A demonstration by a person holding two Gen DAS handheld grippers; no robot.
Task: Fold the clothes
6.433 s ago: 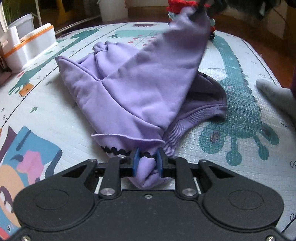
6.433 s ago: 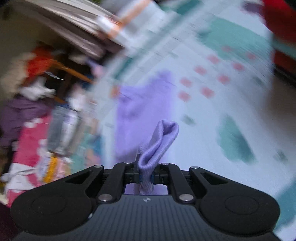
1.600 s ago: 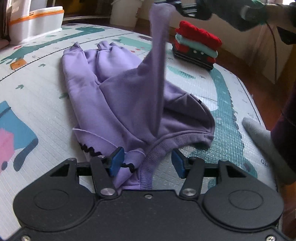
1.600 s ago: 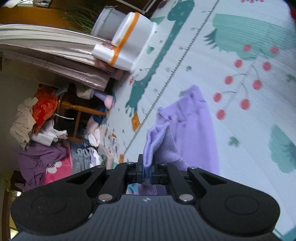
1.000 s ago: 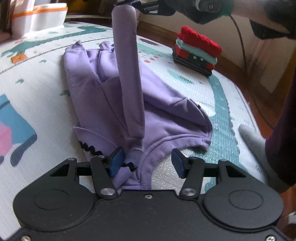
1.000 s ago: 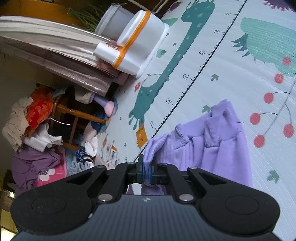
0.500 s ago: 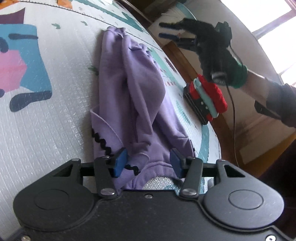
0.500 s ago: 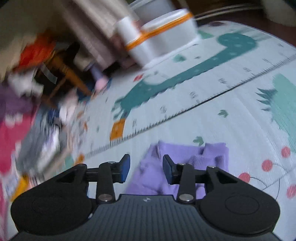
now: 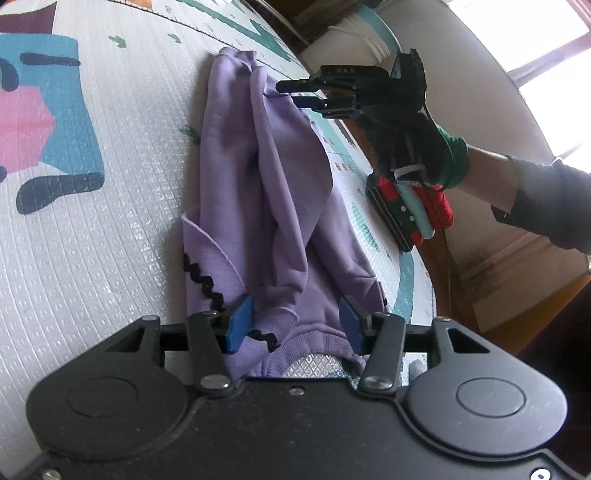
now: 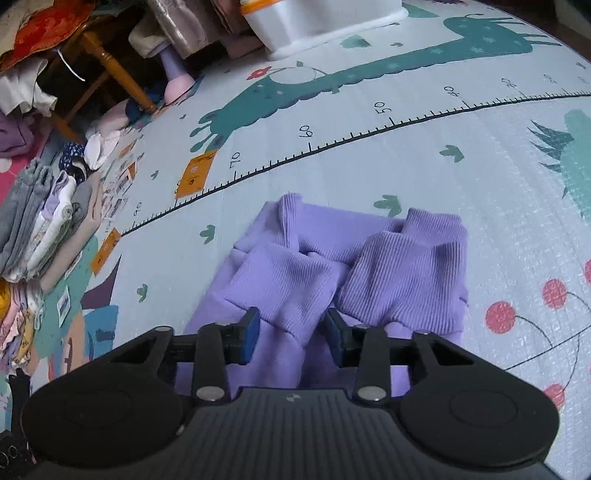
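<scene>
A purple sweatshirt (image 9: 273, 192) lies on the printed play mat (image 9: 122, 229), both sleeves laid lengthwise over its body. My left gripper (image 9: 295, 325) is open and empty above its ribbed hem and the black zigzag trim. My right gripper (image 10: 291, 332) is open and empty just above the two ribbed cuffs (image 10: 402, 273) that lie side by side at the far end of the sweatshirt (image 10: 280, 354). The right gripper also shows in the left wrist view (image 9: 291, 92), held by a gloved hand over that far end.
A folded stack of red, teal and black clothes (image 9: 410, 210) lies on the mat right of the sweatshirt. A white bin with an orange band (image 10: 317, 18) stands at the mat's far edge. Piles of folded clothes (image 10: 48, 214) and a wooden chair (image 10: 107, 62) stand beyond the mat's left edge.
My right gripper carried the sleeve over the sweatshirt, laid its cuff at the far end beside the other cuff, and opened. My left gripper released the hem earlier and stays open.
</scene>
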